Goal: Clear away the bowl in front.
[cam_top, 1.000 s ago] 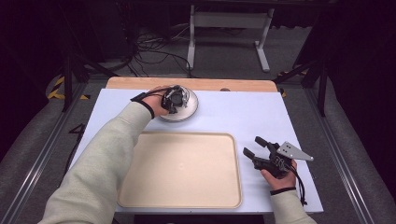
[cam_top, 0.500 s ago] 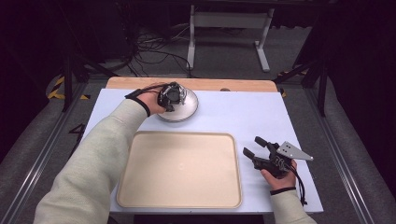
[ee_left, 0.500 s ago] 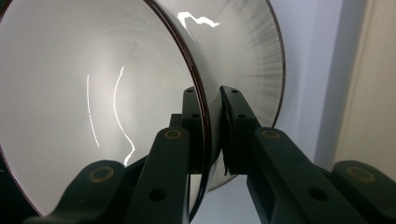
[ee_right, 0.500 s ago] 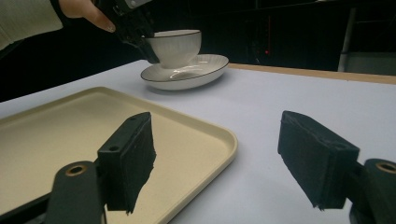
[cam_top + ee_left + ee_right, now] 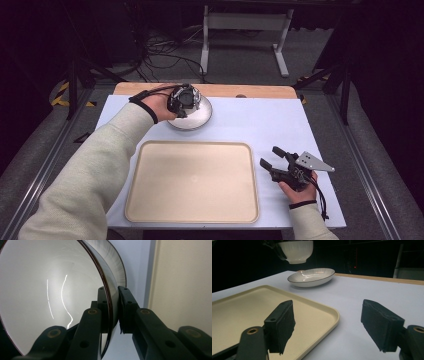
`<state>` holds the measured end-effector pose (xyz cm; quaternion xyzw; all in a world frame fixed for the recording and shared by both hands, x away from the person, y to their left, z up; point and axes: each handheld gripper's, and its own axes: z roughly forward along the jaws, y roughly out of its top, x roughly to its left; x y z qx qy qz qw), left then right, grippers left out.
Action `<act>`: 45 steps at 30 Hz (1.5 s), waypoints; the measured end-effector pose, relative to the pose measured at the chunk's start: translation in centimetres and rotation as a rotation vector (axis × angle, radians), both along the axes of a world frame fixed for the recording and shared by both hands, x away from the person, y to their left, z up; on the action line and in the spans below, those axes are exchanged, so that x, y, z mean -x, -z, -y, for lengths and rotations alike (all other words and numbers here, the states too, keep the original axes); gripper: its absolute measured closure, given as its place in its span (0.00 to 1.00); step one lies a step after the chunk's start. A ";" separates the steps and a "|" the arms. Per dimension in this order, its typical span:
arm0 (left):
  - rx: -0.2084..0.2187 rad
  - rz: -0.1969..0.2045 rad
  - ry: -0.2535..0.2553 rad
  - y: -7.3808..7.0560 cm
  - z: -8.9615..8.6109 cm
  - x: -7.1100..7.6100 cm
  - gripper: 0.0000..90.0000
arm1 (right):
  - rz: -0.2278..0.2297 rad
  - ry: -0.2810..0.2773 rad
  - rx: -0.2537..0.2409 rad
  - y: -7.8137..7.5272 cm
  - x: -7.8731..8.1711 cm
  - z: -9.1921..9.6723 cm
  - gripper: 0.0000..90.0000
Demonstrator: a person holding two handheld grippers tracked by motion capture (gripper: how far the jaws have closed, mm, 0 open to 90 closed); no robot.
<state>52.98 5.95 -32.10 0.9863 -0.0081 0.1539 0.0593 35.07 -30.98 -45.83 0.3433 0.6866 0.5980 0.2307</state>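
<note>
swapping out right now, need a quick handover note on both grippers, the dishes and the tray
Left gripper: shut on the rim of the white bowl, held in the air above the plate, clear of it.
Right gripper: open, empty, low over the table beside the tray's right edge.
Plate sits at the far side of the table, beyond the beige tray, which has nothing on it.
Done: bowl gripped and off the plate.
Left: probably set the bowl down, perhaps on the tray; the plate likely follows.
</note>
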 end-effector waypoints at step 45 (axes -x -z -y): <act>-0.002 -0.098 0.012 -7.3 0.6 12.3 0.92 | -0.002 -0.016 0.025 0.0 -0.1 -0.2 0.31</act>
